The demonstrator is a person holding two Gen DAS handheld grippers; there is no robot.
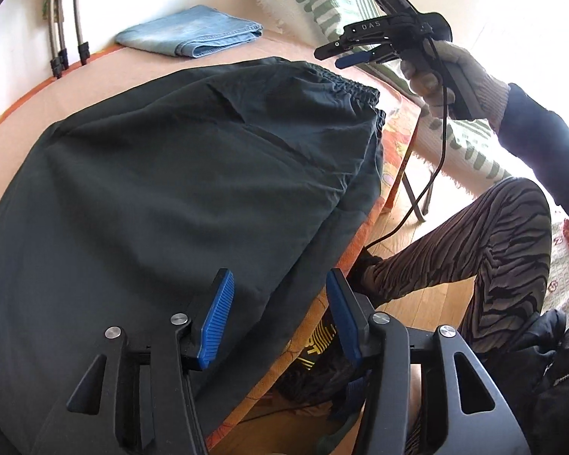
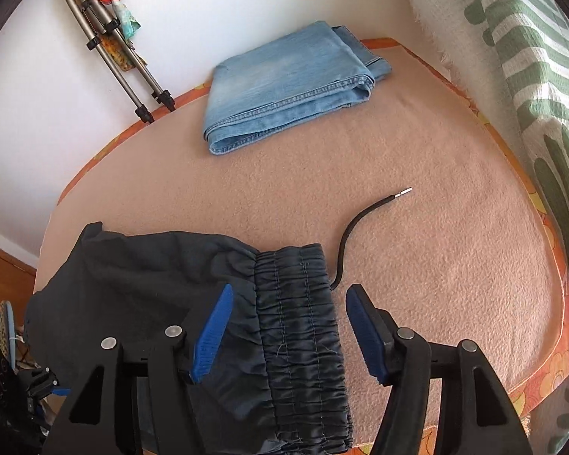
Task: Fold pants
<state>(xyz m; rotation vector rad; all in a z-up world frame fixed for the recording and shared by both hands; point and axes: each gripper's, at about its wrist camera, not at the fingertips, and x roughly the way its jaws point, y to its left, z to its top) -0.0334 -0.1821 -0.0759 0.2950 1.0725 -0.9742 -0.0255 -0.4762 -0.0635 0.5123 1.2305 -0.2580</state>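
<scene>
Dark pants (image 1: pixel 163 174) lie spread on the pink-covered table (image 1: pixel 30 106), their elastic waistband (image 1: pixel 345 83) at the far right edge. My left gripper (image 1: pixel 280 314) is open and empty above the pants' near edge, by the table's side. My right gripper (image 1: pixel 345 55) shows in the left wrist view, held in a gloved hand above the waistband. In the right wrist view the right gripper (image 2: pixel 288 331) is open and empty just over the waistband (image 2: pixel 299 322). A black drawstring (image 2: pixel 356 223) trails from the waistband across the table (image 2: pixel 436 265).
Folded blue jeans (image 2: pixel 288 87) lie at the table's far side, also in the left wrist view (image 1: pixel 193 32). A green-patterned white cloth (image 2: pixel 512 57) hangs at the right. Tripod legs (image 2: pixel 113 57) lean on the wall. The person's striped leg (image 1: pixel 474 258) stands on the wooden floor.
</scene>
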